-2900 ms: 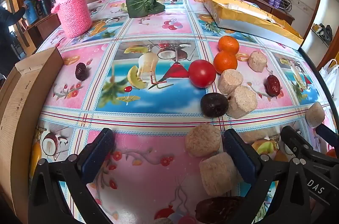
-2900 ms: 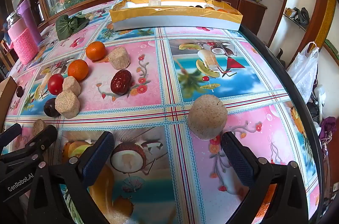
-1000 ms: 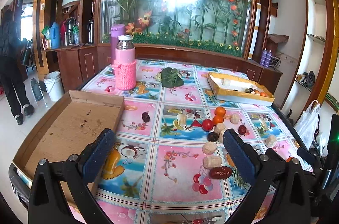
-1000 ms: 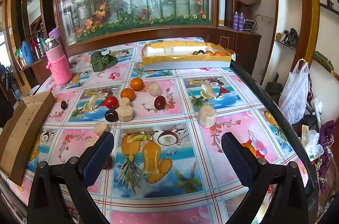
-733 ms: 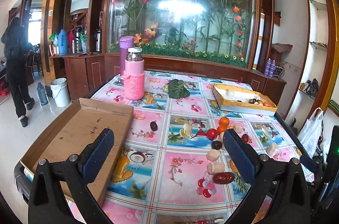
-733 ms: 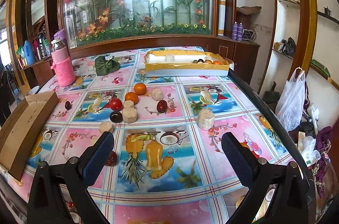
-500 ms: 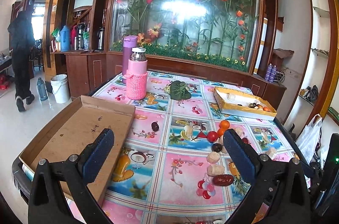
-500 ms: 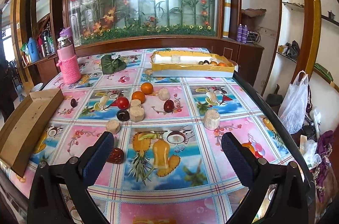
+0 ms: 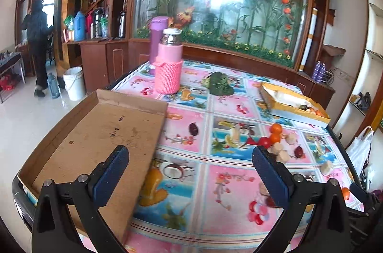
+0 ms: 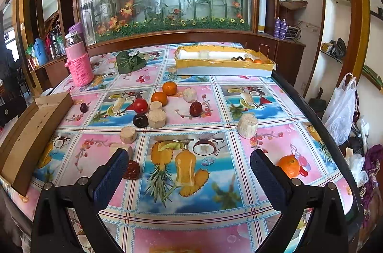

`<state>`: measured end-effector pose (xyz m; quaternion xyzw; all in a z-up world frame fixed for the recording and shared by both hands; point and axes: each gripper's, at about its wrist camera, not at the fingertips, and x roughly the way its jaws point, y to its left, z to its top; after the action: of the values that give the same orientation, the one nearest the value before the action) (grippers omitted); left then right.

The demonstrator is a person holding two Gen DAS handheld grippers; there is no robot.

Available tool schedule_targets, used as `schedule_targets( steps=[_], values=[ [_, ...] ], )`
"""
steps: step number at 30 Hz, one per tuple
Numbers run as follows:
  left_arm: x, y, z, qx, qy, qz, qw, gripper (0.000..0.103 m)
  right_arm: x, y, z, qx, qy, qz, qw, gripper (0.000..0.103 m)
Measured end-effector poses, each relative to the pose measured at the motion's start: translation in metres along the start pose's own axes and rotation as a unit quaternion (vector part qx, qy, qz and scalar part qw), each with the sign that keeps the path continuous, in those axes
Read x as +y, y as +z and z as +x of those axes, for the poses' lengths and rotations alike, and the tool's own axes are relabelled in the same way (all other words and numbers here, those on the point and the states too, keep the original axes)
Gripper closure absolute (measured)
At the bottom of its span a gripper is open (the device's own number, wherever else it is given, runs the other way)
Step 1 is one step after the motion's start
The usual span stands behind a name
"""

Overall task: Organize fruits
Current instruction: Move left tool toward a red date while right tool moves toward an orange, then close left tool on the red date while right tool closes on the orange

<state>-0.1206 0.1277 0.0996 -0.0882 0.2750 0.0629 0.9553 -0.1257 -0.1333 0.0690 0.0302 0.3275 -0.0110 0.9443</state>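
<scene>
So at this point we had both grippers pulled back off the near edge of the worktop [image 10: 311, 107], the one under that loud fruit-print oilcloth. Left gripper [image 9: 191, 171] had its jaws spread wide with nothing between them, same for the right gripper [image 10: 189, 171]. Our guess is we held them high like that to take stock of the whole spread before picking a target.

The fruit sat mostly in a loose bunch around the middle: two round orange tangerines [image 10: 165, 92], a shiny red tomato [image 10: 140, 105] touching-close to a dark purple plum-like fruit [image 10: 140, 120], and a glossy dark red date [image 10: 195, 108] a bit off to the right. Mixed in were several pale tan cylinder blocks [image 10: 156, 117], one standing alone [image 10: 247, 125] towards the right edge. Another tangerine [image 10: 289, 165] lay by itself near the right edge, just beside the right jaw, and one more dark red fruit [image 10: 132, 170] sat near the front beside the other jaw.

The long yellow-rimmed white tray [image 10: 225, 67] at the far right corner already had a few small fruits at one end, so it looked like the drop-off. The flat brown cardboard box lid [image 9: 95, 140] hung over the left edge, bare inside, probably the second bin. A pink knit-sleeved jar [image 10: 79, 66] and a green leaf-shaped cloth [image 10: 130, 61] sat along the far edge, out of the way.
</scene>
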Motion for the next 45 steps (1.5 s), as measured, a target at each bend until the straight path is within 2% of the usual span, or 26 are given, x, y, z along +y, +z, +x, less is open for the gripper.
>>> schedule_targets(
  steps=[4, 8, 13, 17, 21, 25, 29, 33, 37, 39, 41, 43, 45],
  values=[
    [0.021, 0.002, 0.019, 0.019, 0.020, -0.016, 0.9995, 0.000, -0.021, 0.002, 0.010, 0.021, 0.010, 0.033, 0.999, 0.001],
    [0.027, 0.001, 0.035, 0.044, 0.021, -0.023, 0.9986, 0.000, -0.033, 0.002, 0.020, 0.039, 0.024, 0.048, 0.998, 0.001],
    [0.009, -0.004, 0.047, 0.072, -0.017, 0.003, 0.9973, 0.000, -0.052, 0.004, 0.018, 0.045, 0.010, 0.039, 0.998, 0.001],
    [-0.013, -0.012, 0.061, 0.106, -0.060, 0.015, 0.9924, 0.000, -0.100, 0.006, 0.005, 0.038, -0.022, 0.075, 0.996, 0.001],
    [-0.036, -0.021, 0.075, 0.139, -0.094, 0.027, 0.9855, 0.000, -0.156, 0.002, -0.003, 0.040, -0.057, 0.129, 0.989, 0.001],
    [-0.054, -0.028, 0.083, 0.163, -0.116, 0.041, 0.9790, 0.000, -0.183, -0.005, -0.001, 0.055, -0.065, 0.152, 0.985, 0.001],
    [-0.074, -0.036, 0.078, 0.169, -0.152, 0.070, 0.9712, 0.000, -0.171, 0.000, 0.011, 0.067, -0.048, 0.120, 0.989, 0.001],
    [-0.094, -0.047, 0.069, 0.166, -0.167, 0.120, 0.9644, 0.000, -0.149, 0.000, 0.029, 0.088, -0.043, 0.069, 0.993, 0.002],
    [-0.105, -0.059, 0.071, 0.184, -0.175, 0.135, 0.9578, 0.001, -0.140, -0.006, 0.043, 0.110, -0.035, 0.057, 0.992, 0.007],
    [-0.111, -0.063, 0.072, 0.188, -0.177, 0.144, 0.9553, 0.005, -0.138, -0.008, 0.047, 0.116, -0.027, 0.059, 0.991, 0.009],
    [-0.117, -0.064, 0.074, 0.190, -0.177, 0.152, 0.9538, 0.009, -0.135, -0.010, 0.051, 0.123, -0.027, 0.058, 0.990, 0.018],
    [-0.124, -0.066, 0.078, 0.202, -0.169, 0.156, 0.9522, 0.015, -0.133, -0.011, 0.053, 0.130, -0.026, 0.056, 0.990, 0.023],
    [-0.129, -0.070, 0.085, 0.222, -0.166, 0.157, 0.9479, 0.030, -0.133, -0.011, 0.056, 0.137, -0.026, 0.057, 0.989, 0.028]
  ],
)
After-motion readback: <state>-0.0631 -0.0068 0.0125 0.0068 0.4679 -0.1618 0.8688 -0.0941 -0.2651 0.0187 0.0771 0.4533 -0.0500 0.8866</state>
